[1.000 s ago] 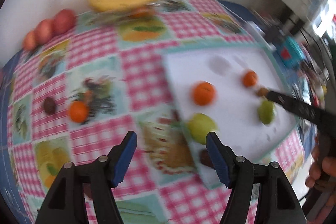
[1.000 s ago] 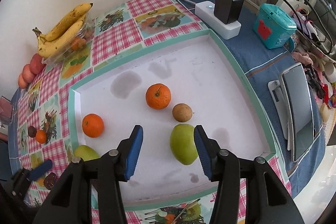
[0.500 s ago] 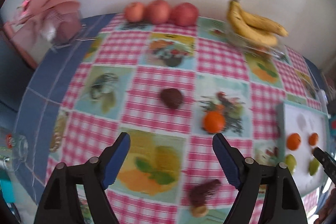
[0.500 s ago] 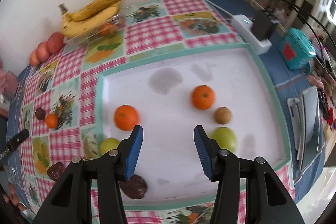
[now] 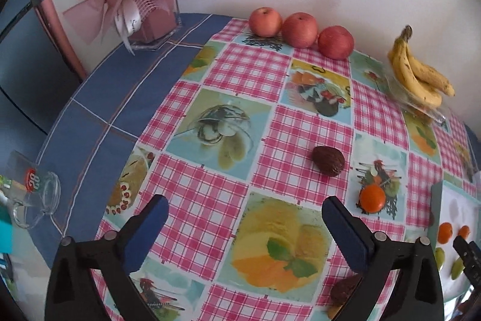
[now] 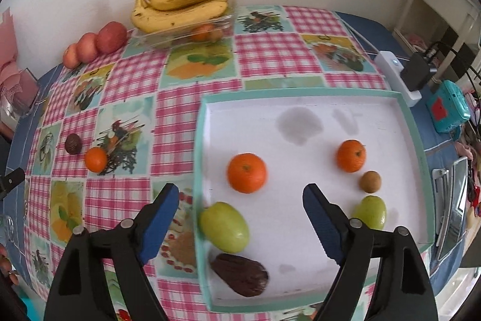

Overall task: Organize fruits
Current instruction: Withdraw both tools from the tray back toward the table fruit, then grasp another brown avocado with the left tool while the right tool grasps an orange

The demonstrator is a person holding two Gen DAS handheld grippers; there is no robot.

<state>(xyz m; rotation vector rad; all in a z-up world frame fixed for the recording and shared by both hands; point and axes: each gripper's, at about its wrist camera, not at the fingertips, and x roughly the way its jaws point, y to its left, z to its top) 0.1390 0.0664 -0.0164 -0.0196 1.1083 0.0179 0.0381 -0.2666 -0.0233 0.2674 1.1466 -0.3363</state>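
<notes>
My left gripper (image 5: 245,226) has swung away from the white tray (image 6: 300,101) and now looks down at the checked part of the counter (image 5: 228,71). Its jaws have just been opening and now stand wide apart with nothing between them. My right gripper (image 6: 240,211) has slid toward the left side of the tray, and its jaws have just been opening too; they are spread wide and hold nothing. I think this means both grippers are free, and the left one is getting ready to fetch a fruit that is not in the tray yet. Two fruits wait outside the tray, to its left: a small orange (image 5: 372,198) and, just beyond it, a dark brown fruit (image 5: 328,161). That brown fruit lies on its side, its long way going across, with the pointy end toward the tray. Inside the tray, another dark brown fruit (image 6: 240,274) lies in the near left corner, its long way slanting across the corner.
</notes>
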